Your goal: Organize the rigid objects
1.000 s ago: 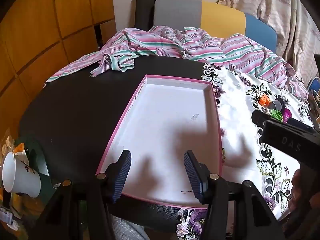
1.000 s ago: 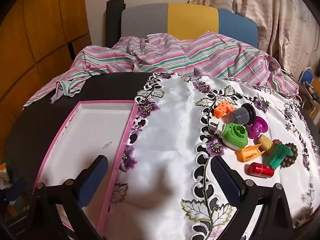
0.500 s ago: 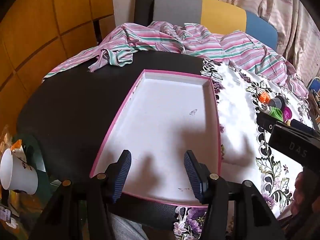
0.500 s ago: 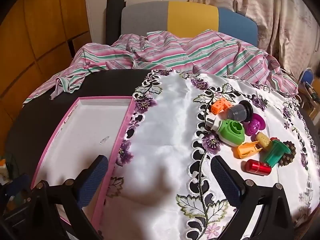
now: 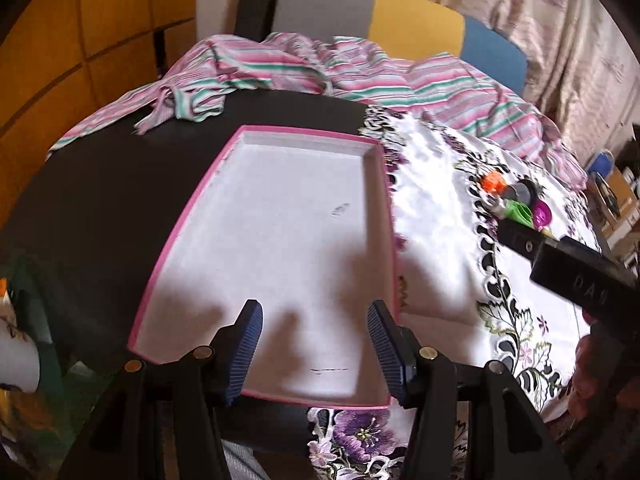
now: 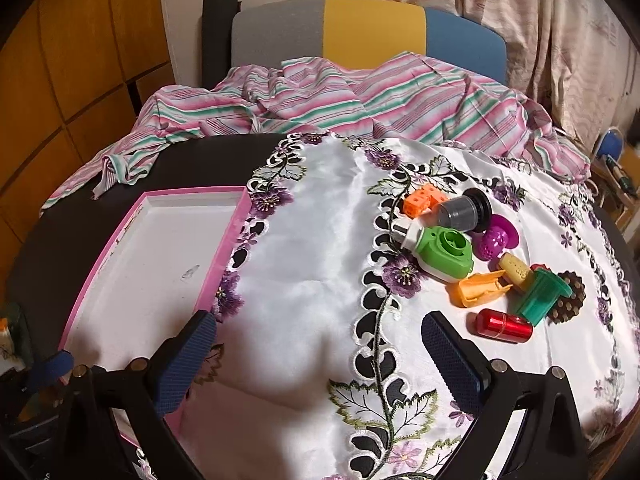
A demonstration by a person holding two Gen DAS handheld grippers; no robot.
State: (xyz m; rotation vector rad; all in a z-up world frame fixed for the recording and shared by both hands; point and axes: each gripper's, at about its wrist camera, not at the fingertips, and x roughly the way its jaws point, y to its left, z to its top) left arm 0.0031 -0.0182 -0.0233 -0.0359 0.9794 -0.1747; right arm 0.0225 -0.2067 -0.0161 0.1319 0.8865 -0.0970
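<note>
Clutter of small rigid pieces shows clearly only in the right wrist view: an orange cube block (image 6: 424,199), a grey and black cap (image 6: 466,211), a green and white part (image 6: 442,254), a purple strainer piece (image 6: 496,238), a cork (image 6: 515,268), an orange clip (image 6: 480,289), a teal funnel-shaped piece (image 6: 544,295), a pine cone (image 6: 570,295) and a red cylinder (image 6: 504,326), all bunched on the embroidered white cloth (image 6: 312,288) at the right of the worktop (image 5: 100,184). The left wrist view catches only a far corner of that heap but shows the whole pink-rimmed tray (image 5: 276,240), empty, on the dark worktop at the left, its long axis running near to far. The red cylinder lies on its side, long axis left to right, just right of the right gripper (image 6: 320,356). The left gripper (image 5: 314,348) hangs over the tray's near end. Both pairs of jaws stand released, nothing between them.
</note>
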